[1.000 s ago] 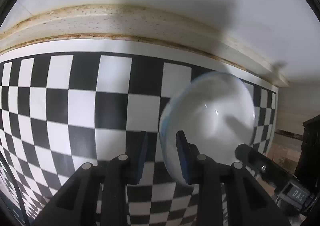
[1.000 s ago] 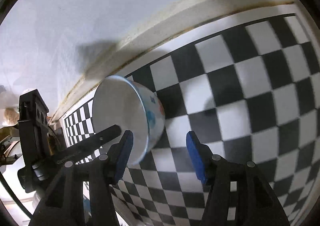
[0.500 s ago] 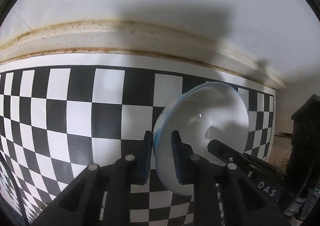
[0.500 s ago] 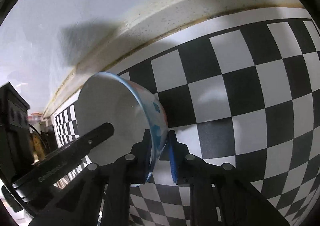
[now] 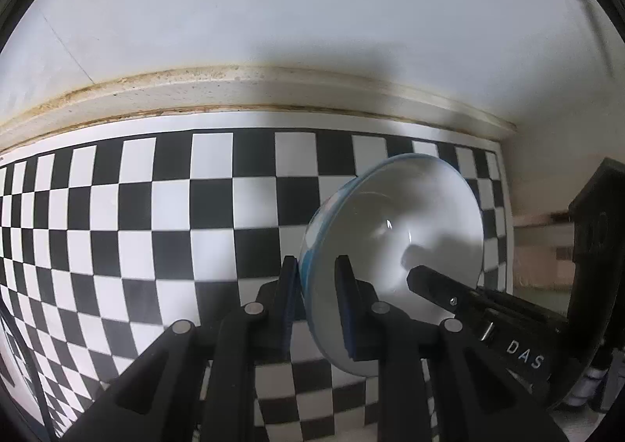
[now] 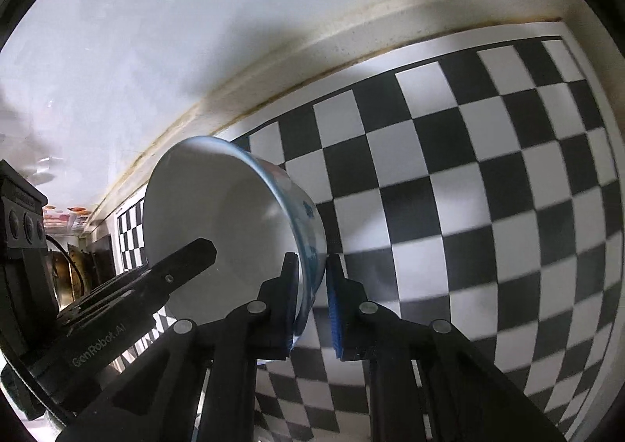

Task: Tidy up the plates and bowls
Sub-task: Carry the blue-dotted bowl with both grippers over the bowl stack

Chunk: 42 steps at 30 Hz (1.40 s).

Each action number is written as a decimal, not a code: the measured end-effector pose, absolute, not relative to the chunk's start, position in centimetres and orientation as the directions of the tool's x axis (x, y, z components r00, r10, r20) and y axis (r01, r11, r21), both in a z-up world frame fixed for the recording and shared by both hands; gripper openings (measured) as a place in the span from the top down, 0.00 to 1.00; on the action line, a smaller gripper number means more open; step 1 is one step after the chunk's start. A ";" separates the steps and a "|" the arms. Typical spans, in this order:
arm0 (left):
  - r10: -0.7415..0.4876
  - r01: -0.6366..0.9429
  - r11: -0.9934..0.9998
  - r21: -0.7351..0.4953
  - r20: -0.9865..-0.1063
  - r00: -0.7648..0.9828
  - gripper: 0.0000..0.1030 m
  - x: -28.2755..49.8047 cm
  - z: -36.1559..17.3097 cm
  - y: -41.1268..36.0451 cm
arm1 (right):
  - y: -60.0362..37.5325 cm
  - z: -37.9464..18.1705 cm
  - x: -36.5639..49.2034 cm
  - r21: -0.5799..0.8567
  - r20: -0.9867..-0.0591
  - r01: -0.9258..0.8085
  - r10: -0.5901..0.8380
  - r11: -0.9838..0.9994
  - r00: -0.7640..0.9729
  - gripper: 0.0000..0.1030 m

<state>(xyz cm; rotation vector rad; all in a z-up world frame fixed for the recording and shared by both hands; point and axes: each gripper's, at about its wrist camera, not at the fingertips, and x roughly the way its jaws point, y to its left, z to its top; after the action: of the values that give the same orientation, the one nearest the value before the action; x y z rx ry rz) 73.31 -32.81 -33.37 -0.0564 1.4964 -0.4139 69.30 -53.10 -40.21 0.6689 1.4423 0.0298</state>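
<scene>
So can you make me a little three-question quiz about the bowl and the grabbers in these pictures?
1. True or false: both hand-held grippers pinch the same bowl.
2. What pattern covers the mat under the bowl? A stripes, B black and white checks, C dots.
3. Fill in: the bowl's inside is plain ____.

Key:
1. True. The left hand-held gripper and the right hand-held gripper each clamp its rim, on opposite sides.
2. B.
3. White. The outside has a blue rim line and blue marks.
</scene>
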 end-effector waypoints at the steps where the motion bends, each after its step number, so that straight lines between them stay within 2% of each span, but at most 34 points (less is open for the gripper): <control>1: -0.304 0.239 0.927 -0.290 -0.953 0.023 0.83 72.8 -32.9 -32.6 | -52.9 -39.7 68.8 0.440 -0.898 0.371 0.407 0.818 0.167 0.85; 15: -0.349 0.306 0.899 -0.312 -0.934 0.074 0.83 65.3 -26.9 -29.4 | -49.8 -33.7 60.6 0.439 -0.897 0.336 0.387 0.833 0.214 0.85; 28: -0.365 0.354 0.877 -0.326 -0.930 0.046 0.83 57.1 -25.7 -28.4 | -49.3 -29.0 51.4 0.423 -0.903 0.325 0.362 0.846 0.233 0.85; 33: -0.359 0.371 0.867 -0.333 -0.933 0.002 0.83 54.3 -26.7 -28.5 | -49.4 -29.7 47.5 0.419 -0.907 0.348 0.366 0.839 0.209 0.85; 42: -0.297 0.387 0.871 -0.303 -0.952 -0.077 0.83 50.9 -30.7 -29.5 | -50.0 -34.1 43.2 0.406 -0.913 0.407 0.380 0.818 0.146 0.85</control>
<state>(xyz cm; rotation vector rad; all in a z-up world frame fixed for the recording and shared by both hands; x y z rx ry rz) 50.87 -29.49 -30.74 0.0735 1.5482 -0.5666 43.25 -49.98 -34.08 0.6728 1.4582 -0.0219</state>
